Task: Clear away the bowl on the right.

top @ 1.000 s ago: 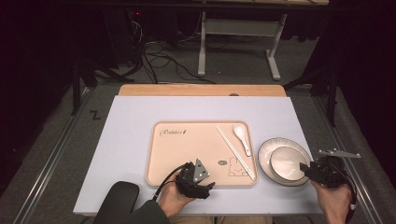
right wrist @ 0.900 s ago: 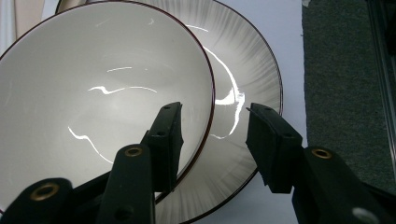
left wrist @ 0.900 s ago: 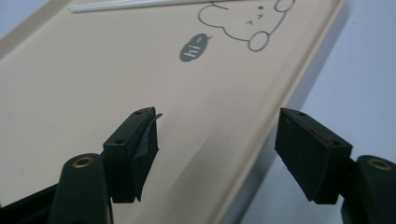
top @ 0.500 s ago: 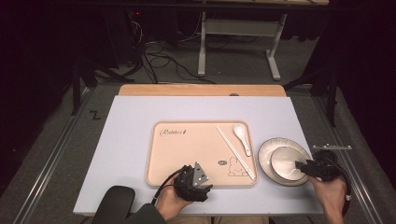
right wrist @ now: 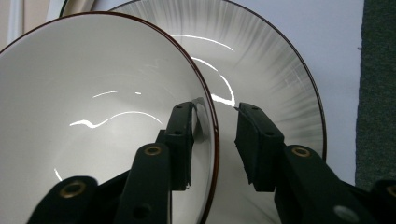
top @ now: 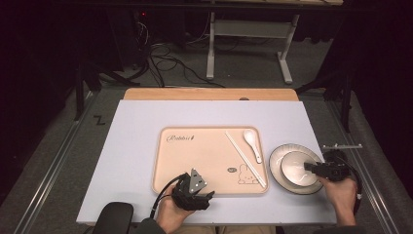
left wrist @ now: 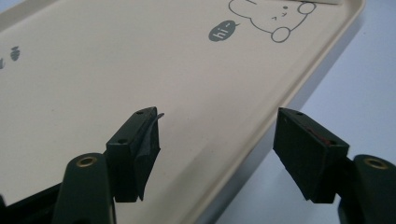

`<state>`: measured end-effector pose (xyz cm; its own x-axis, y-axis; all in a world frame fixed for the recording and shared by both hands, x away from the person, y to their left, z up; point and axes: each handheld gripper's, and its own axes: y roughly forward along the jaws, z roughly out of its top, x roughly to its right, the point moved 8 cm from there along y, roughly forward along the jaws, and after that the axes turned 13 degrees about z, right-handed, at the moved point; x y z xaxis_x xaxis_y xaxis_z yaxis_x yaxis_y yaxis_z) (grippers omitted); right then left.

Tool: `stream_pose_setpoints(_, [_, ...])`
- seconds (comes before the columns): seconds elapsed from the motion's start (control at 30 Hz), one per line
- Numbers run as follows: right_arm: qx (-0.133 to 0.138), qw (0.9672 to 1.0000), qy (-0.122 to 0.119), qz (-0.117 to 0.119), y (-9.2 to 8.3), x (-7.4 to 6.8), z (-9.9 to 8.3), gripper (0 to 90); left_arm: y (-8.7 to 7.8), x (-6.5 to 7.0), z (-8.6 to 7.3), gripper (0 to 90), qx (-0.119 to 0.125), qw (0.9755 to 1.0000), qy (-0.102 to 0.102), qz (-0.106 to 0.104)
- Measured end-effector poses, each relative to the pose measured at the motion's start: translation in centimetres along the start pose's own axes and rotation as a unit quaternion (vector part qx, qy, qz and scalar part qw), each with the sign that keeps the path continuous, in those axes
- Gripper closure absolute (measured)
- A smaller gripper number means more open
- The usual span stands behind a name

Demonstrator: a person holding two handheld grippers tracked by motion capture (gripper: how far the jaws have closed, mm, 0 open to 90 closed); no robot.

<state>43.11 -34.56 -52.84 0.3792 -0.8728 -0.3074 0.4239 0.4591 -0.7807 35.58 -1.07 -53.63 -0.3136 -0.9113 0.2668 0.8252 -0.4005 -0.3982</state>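
We are straddling the rim of the bowl (right wrist: 93,116) with our right hand-held gripper (right wrist: 215,140), one jaw inside the rim and one outside; the jaws have just been closing, yet a sliver of space is showing on the outer side, so we are not judging the grip as made. The bowl is sitting in the plate (top: 278,168) at the right of the bench (top: 131,161), just beside the tray (top: 195,161), which is carrying the chopsticks (top: 243,156) and the spoon (top: 253,144) at its far right. Our left hand-held gripper (left wrist: 215,140) is hovering wide open over the tray's near edge, one jaw above the tray and one past its rim, holding nothing. What we are worrying about is the bowl's glazed, sloping wall: if we are pinching too close to the lip, the pads are likely to slide off and the bowl may drop back and clatter on the plate. A grip taken off-centre could also tip the bowl as we are raising it, or drag the plate along toward the bench's right edge. Swinging left carelessly, we may knock the chopsticks.
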Motion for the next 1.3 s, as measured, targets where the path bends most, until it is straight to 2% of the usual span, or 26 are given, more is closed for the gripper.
stream_pose_setpoints(0.1, [-0.007,0.9999,-0.011,-0.004,0.1,-0.2,0.2,74.2,0.0,-0.3,0.1,32.0,0.0,1.0,-0.008,0.004])
stream_pose_setpoints(0.2, [-0.011,0.9999,-0.013,0.004,0.2,-0.4,0.4,79.2,-0.1,-0.8,0.3,32.0,0.002,0.9999,-0.011,0.011])
stream_pose_setpoints(0.37, [-0.011,0.9998,-0.012,0.009,0.4,-0.3,0.7,80.6,-0.2,-1.8,0.7,32.3,0.005,0.9992,-0.031,0.023])
stream_pose_setpoints(0.47, [-0.005,0.9998,-0.008,0.015,0.4,-0.2,0.8,82.1,-0.3,-2.4,0.8,32.5,0.01,0.9989,-0.03,0.035])
stream_pose_setpoints(0.53, [-0.001,0.9998,-0.007,0.018,0.4,-0.2,0.9,83.0,-0.4,-2.9,1.2,33.1,0.012,0.9985,-0.036,0.04])
stream_pose_setpoints(0.67, [-0.002,0.9996,-0.005,0.029,0.6,-0.3,1.0,83.8,-0.4,-3.8,1.7,33.5,0.016,0.9972,-0.056,0.047])
stream_pose_setpoints(0.77, [-0.004,0.9995,-0.003,0.03,0.6,-0.3,1.0,83.9,-0.3,-4.0,1.9,33.5,0.014,0.9968,-0.063,0.047])
stream_pose_setpoints(0.97, [-0.004,0.9995,-0.004,0.031,0.5,-0.3,1.0,84.2,-0.1,-4.2,1.9,33.5,0.013,0.9966,-0.064,0.05])
stream_pose_setpoints(1.3, [0.015,0.9993,-0.002,0.034,-0.2,-0.4,1.2,83.8,-0.5,-4.1,2.0,33.7,0.018,0.997,-0.06,0.045])
